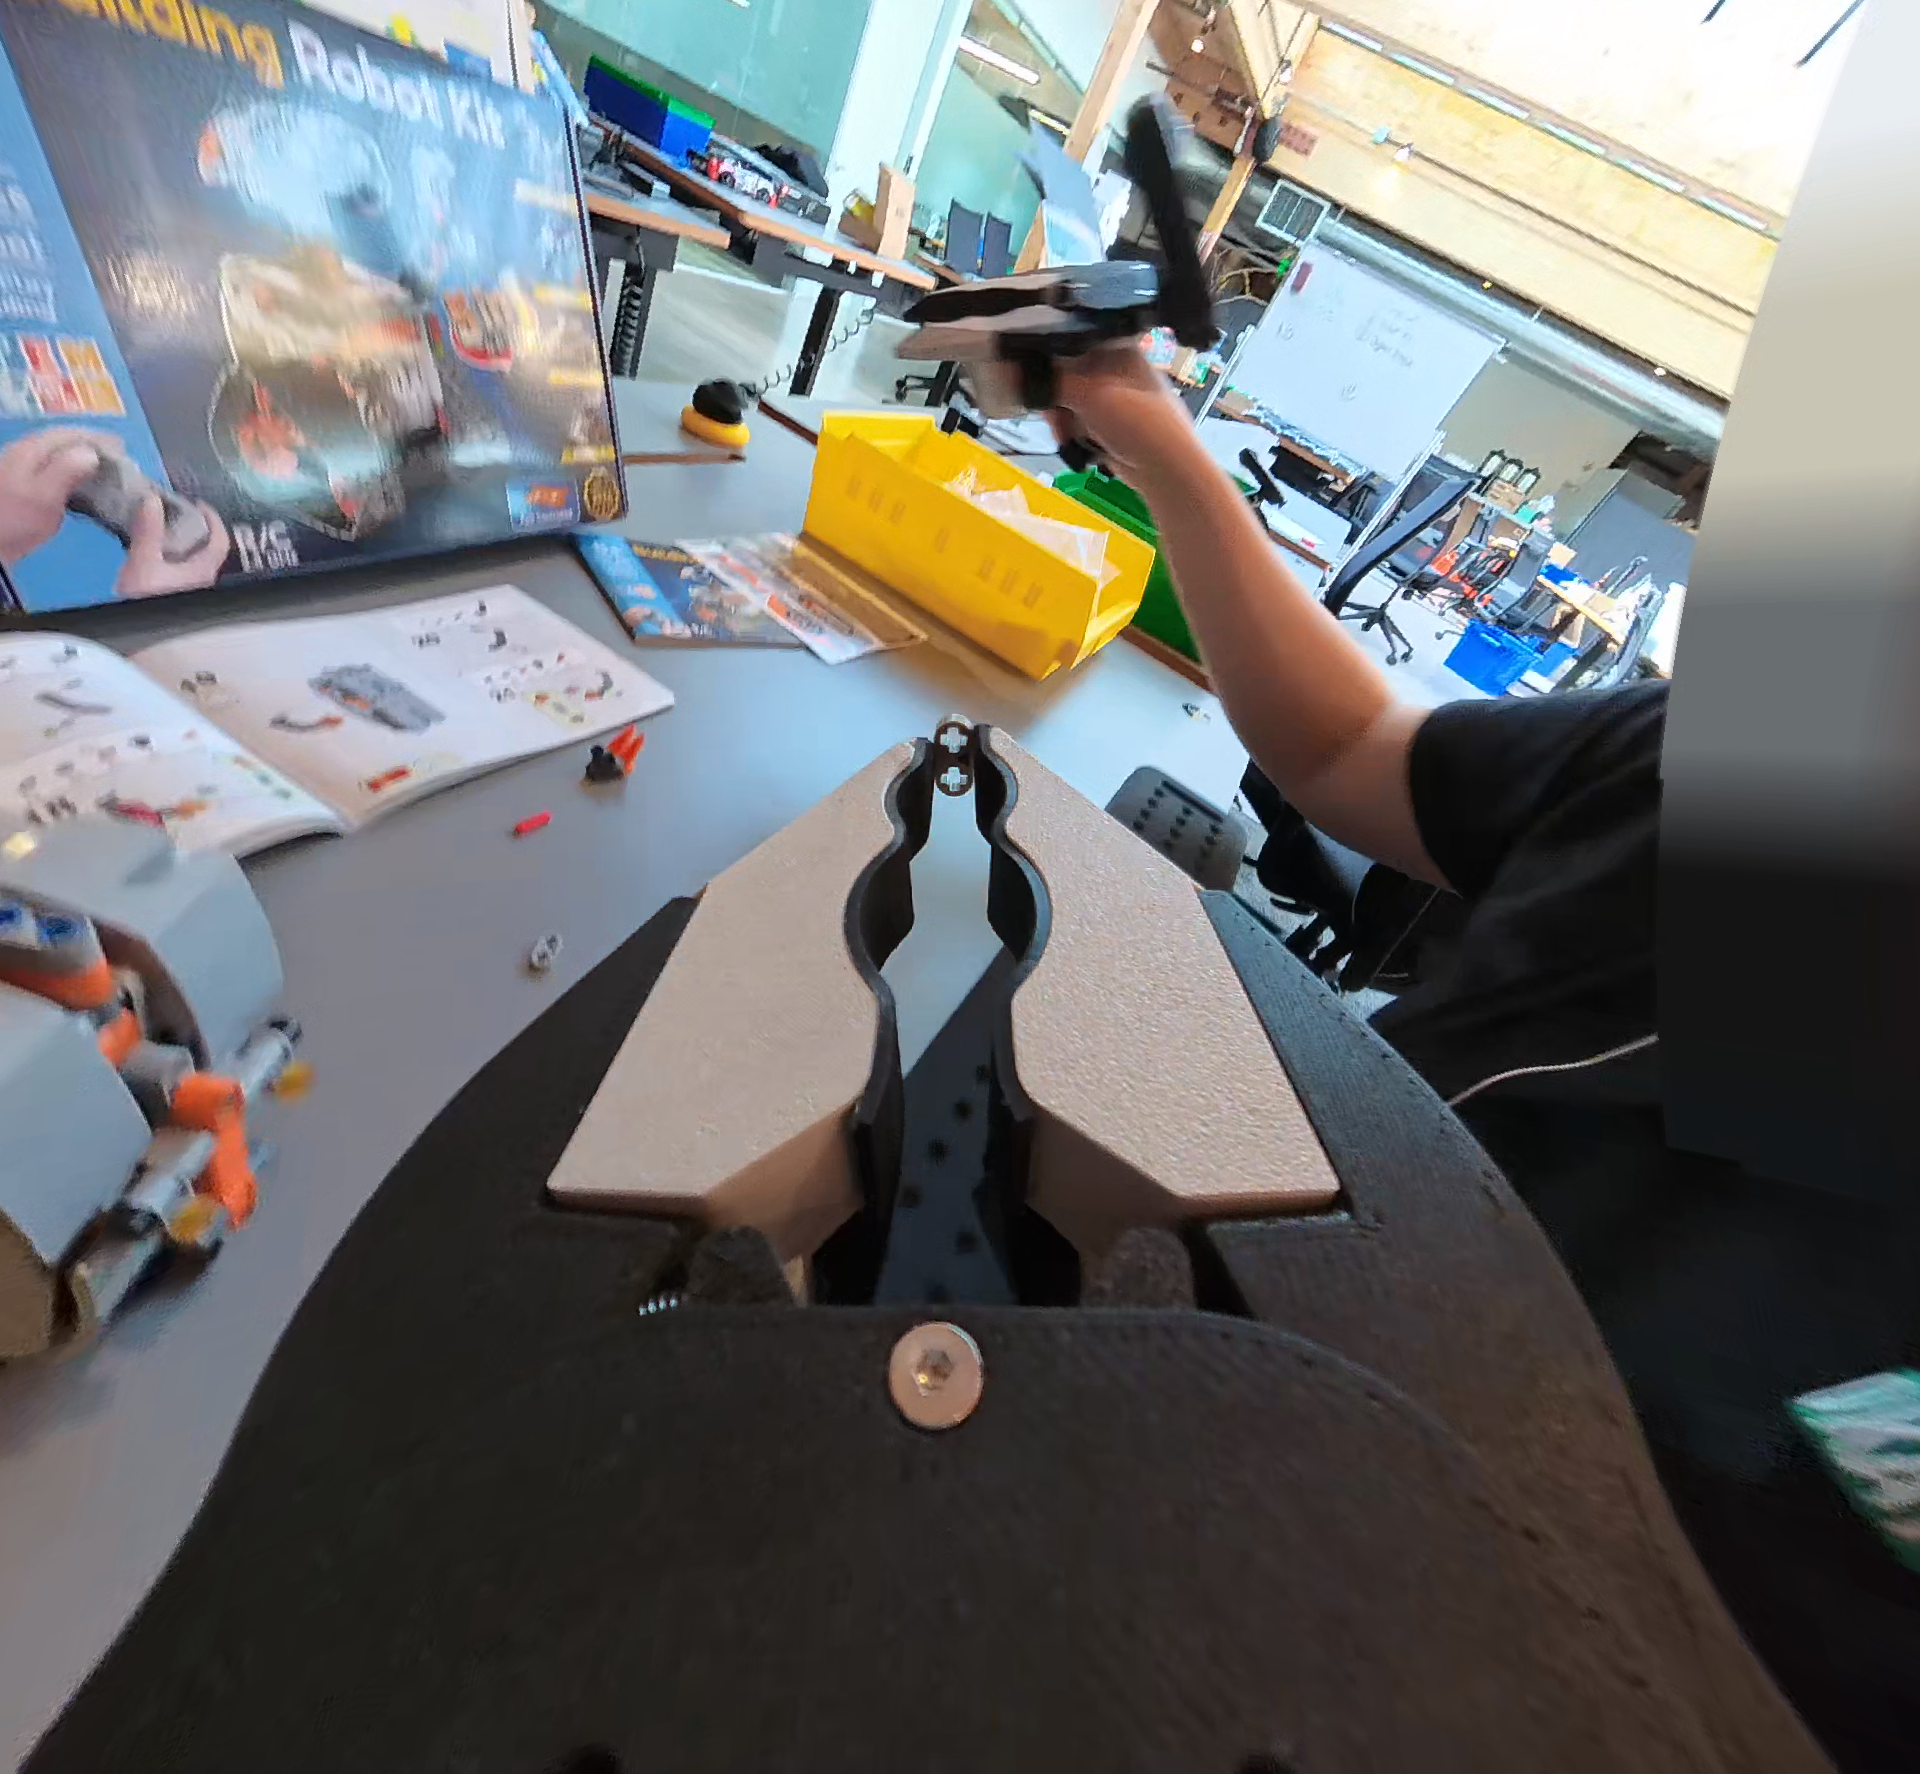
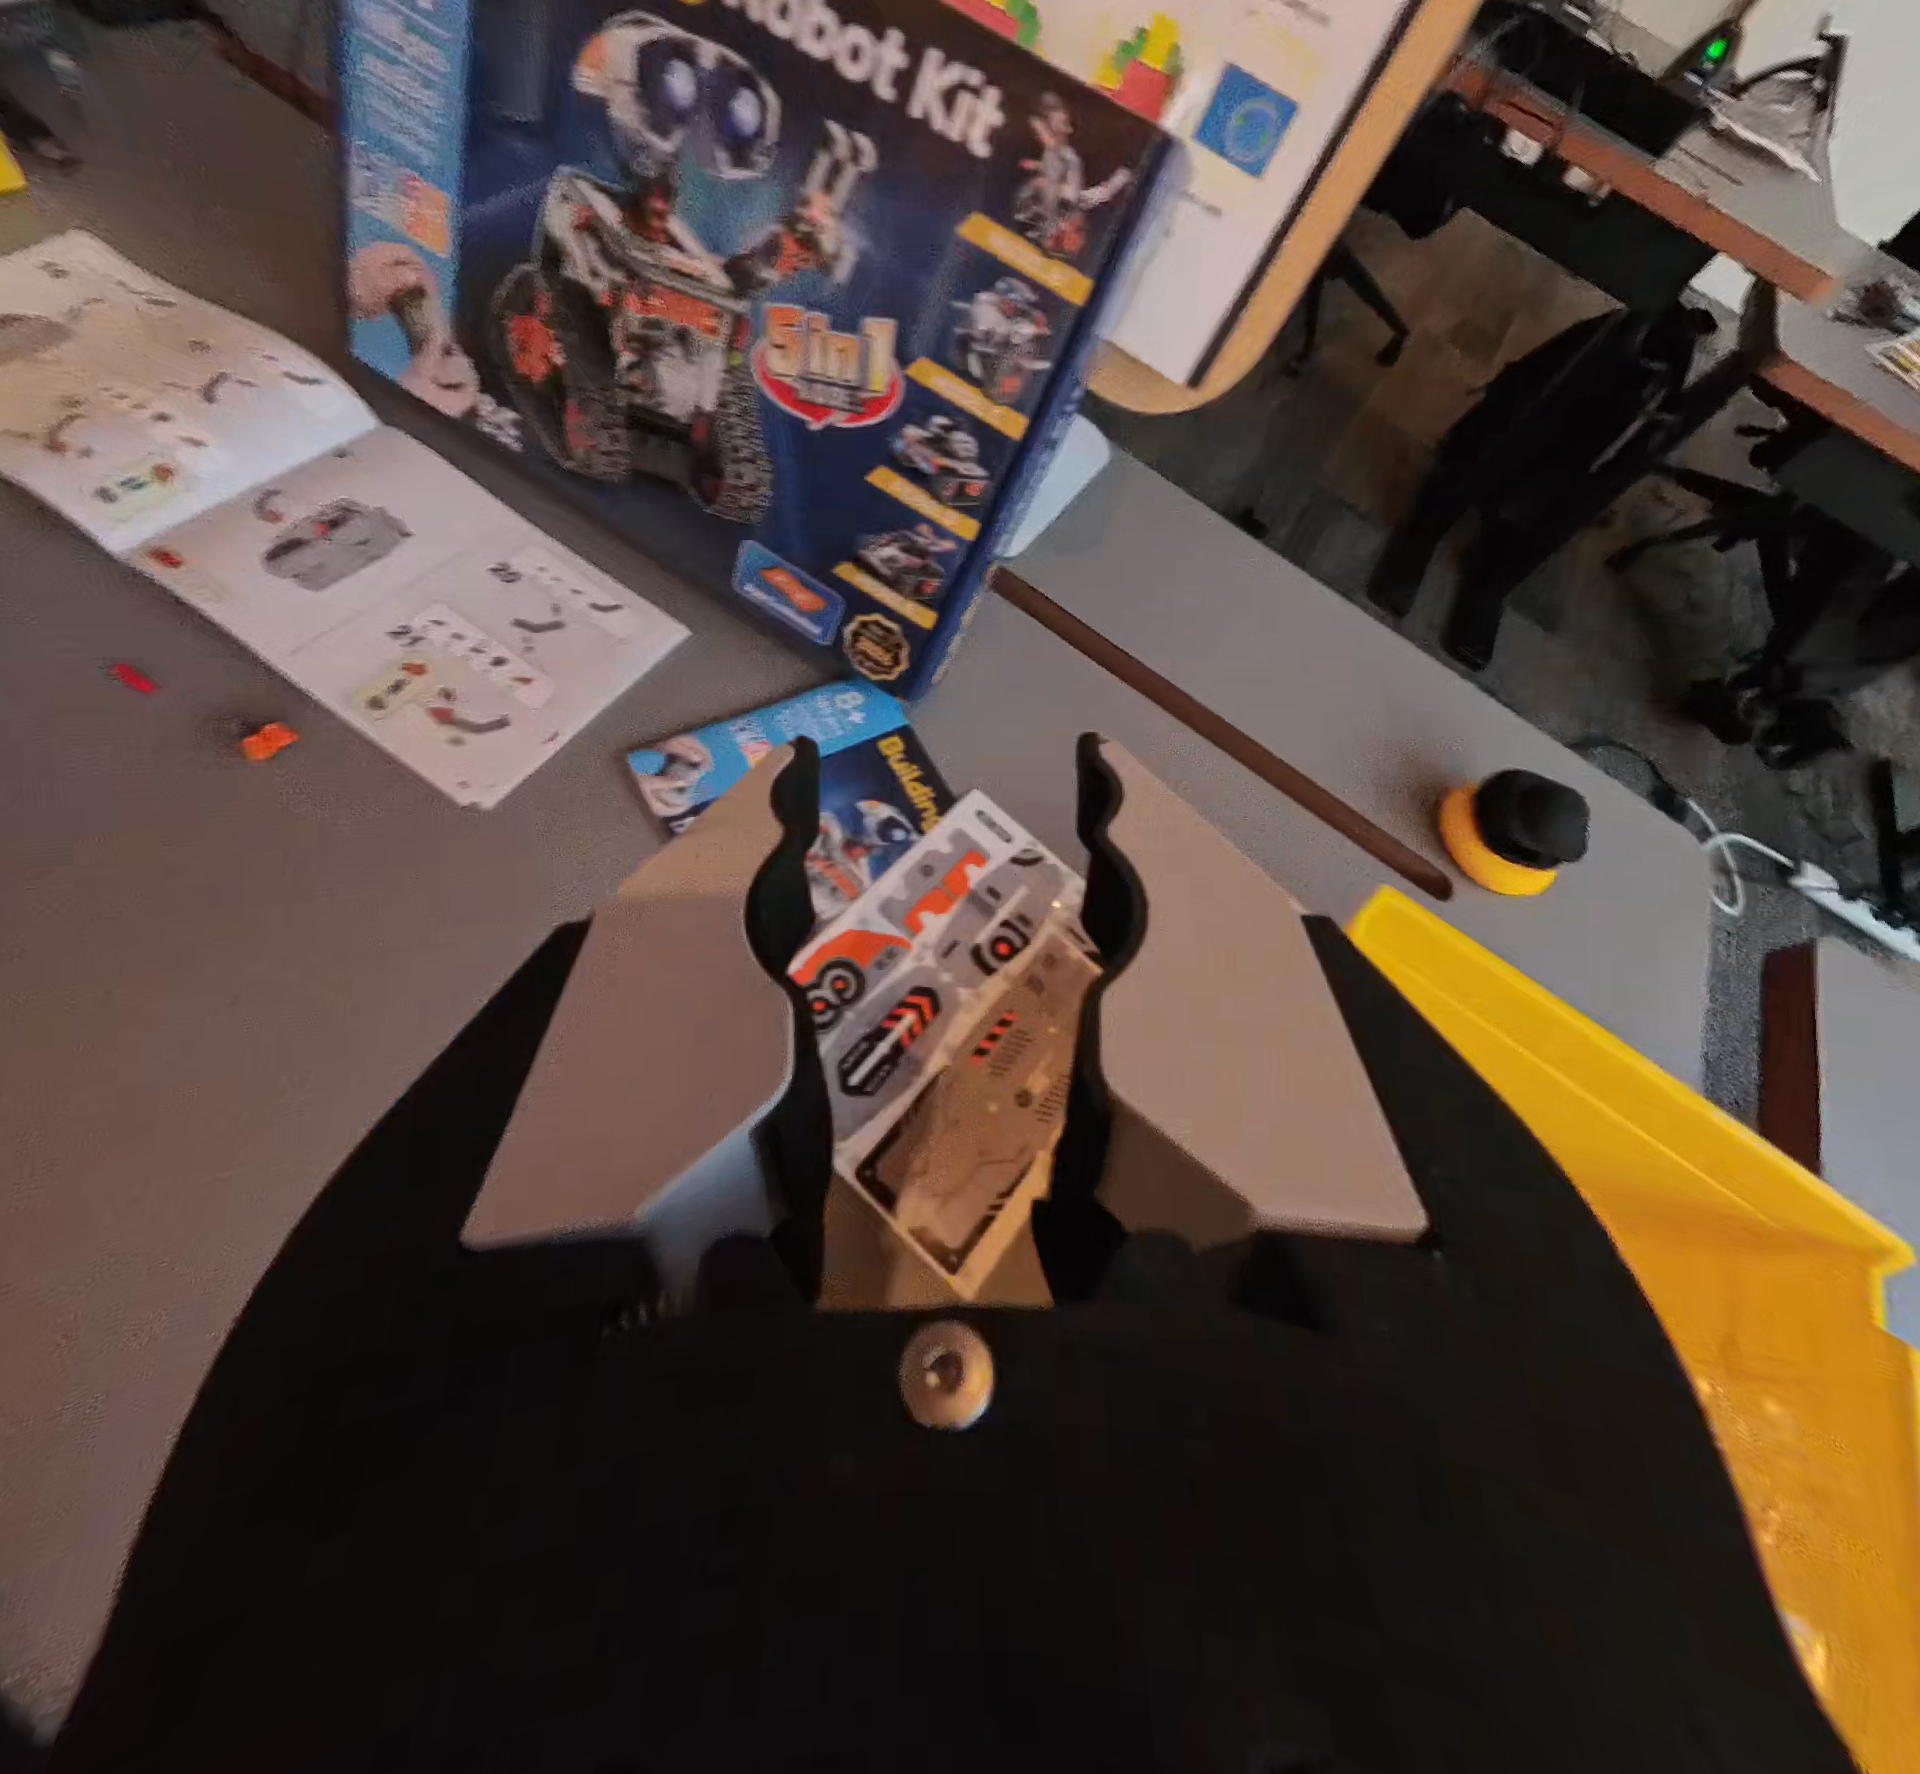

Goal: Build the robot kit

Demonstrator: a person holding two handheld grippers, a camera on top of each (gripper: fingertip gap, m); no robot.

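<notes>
left hand-held gripper (image 1: 953, 768), nearest the lens: tips pinched on a small grey connector piece (image 1: 952, 760), held clear above the grey bench (image 1: 436, 945), probably lifted for fitting. to its left, a partly built grey-and-orange model (image 1: 125, 1028) rests on the bench, with loose small parts (image 1: 613, 756) scattered nearby. right hand-held gripper (image 2: 940, 794): fingers parted and empty, hovering above a sticker sheet (image 2: 956, 976) and a blue leaflet (image 2: 748, 768); a yellow bin (image 2: 1662, 1205) sits just to its right. an open instruction booklet (image 2: 395, 581) lies flat, likely for reference. behind it the kit box (image 2: 727, 270) stands upright, picture side forward. beyond: an orange-and-black button (image 2: 1507, 836) at the bench edge, further desks, chairs and a whiteboard in an open workshop with timber beams.
</notes>
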